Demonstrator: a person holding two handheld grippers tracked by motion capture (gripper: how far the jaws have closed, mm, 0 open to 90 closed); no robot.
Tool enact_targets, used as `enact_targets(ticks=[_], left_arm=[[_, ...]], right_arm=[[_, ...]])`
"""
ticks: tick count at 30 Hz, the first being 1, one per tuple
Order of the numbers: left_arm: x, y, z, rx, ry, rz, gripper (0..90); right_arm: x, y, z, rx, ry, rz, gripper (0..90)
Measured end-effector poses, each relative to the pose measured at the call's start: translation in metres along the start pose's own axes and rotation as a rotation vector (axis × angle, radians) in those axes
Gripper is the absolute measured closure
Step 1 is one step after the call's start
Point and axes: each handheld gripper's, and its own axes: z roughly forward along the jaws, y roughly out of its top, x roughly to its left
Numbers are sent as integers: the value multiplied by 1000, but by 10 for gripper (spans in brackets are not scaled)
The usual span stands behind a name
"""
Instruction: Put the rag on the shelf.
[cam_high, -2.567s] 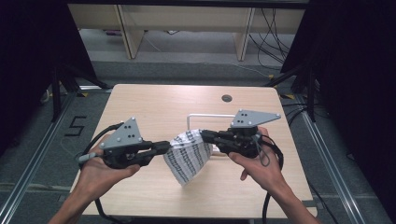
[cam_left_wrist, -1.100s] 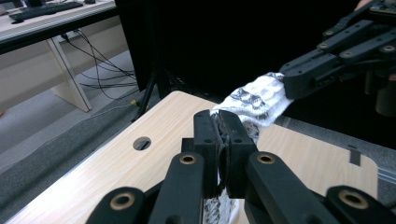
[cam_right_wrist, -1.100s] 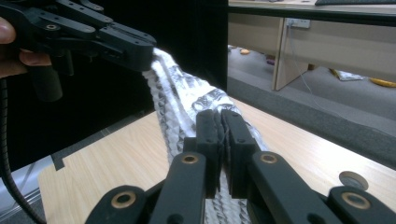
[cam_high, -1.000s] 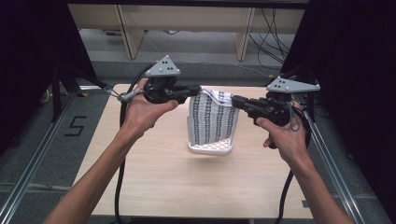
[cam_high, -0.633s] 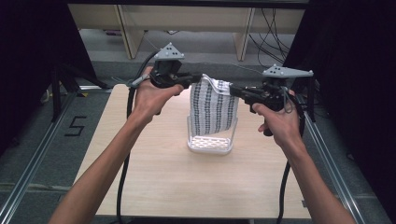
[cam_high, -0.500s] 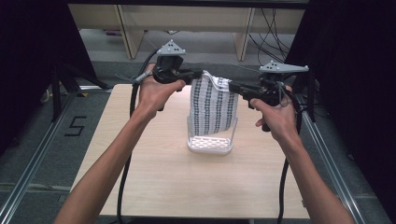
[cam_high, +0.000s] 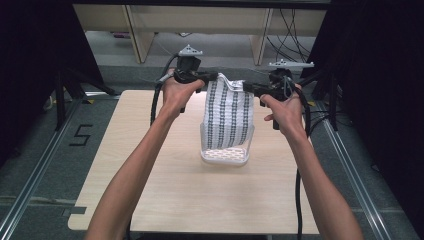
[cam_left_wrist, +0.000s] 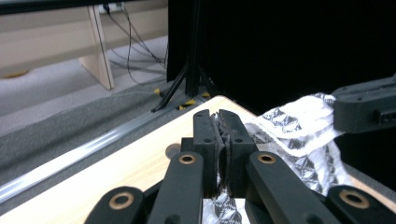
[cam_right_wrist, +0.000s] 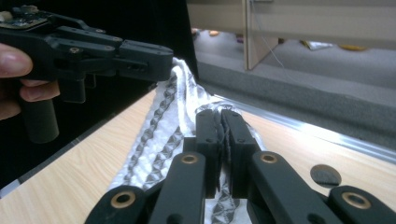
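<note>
Near the upper middle of the high view, the left hand-held gripper (cam_high: 212, 77) and right hand-held gripper (cam_high: 247, 89) each pinch a top corner of a patterned white cloth (cam_high: 229, 117). It hangs down into a white basket (cam_high: 225, 156) on the wooden surface (cam_high: 165, 185).

Grey carpet floor (cam_high: 45, 145), black curtains (cam_high: 375, 75)

The high view looks down and forward from above the near side of the table (cam_high: 165, 200). Each gripper view sits very close behind its own jaws, facing across the far table. All three share the patterned cloth (cam_high: 229, 117) (cam_left_wrist: 299, 126) (cam_right_wrist: 163, 135).
</note>
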Motion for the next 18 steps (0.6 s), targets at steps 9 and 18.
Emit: enact_targets(ticks=[9,18], left_arm=[[5,-10,23,48,-15,-26,855],[10,-31,40,156,-49,-36,826]], right_arm=[[-17,-11,19,36,-33,55,864],[-34,-26,36,61,-53,89,850]])
